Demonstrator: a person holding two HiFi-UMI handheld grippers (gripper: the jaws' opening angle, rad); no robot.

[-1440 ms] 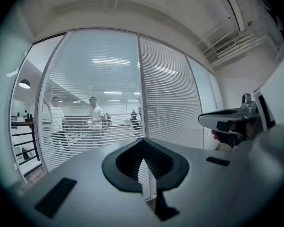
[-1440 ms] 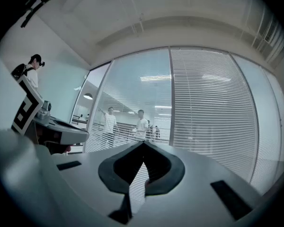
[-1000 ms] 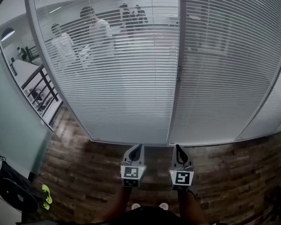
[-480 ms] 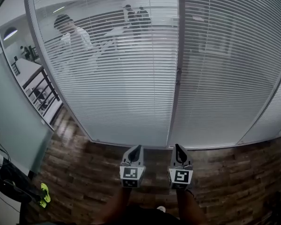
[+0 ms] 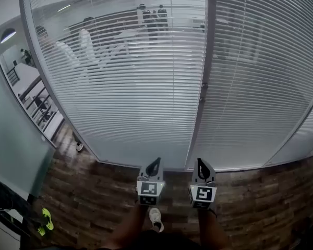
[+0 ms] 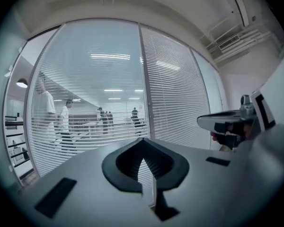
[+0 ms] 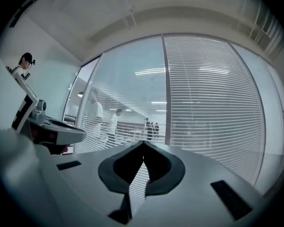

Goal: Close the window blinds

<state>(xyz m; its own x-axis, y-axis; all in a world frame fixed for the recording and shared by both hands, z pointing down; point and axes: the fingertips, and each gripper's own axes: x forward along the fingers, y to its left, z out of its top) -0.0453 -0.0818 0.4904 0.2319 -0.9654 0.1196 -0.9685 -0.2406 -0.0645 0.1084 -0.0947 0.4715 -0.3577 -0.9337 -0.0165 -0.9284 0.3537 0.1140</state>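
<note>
Left tool (image 5: 155, 162), right tool (image 5: 200, 163), two window blinds (image 5: 141, 103)

The head view looks steeply down from above and behind both tools, taking in the left gripper (image 5: 153, 164) and the right gripper (image 5: 201, 165) side by side over the wood floor (image 5: 83, 191); the blinds (image 5: 146, 98) fill the frame ahead of their tips; each gripper view sits low behind its own jaws, facing level at those blinds, not close; all three share the upright frame post (image 5: 204, 87); each gripper view catches the other tool at its inner edge.
</note>
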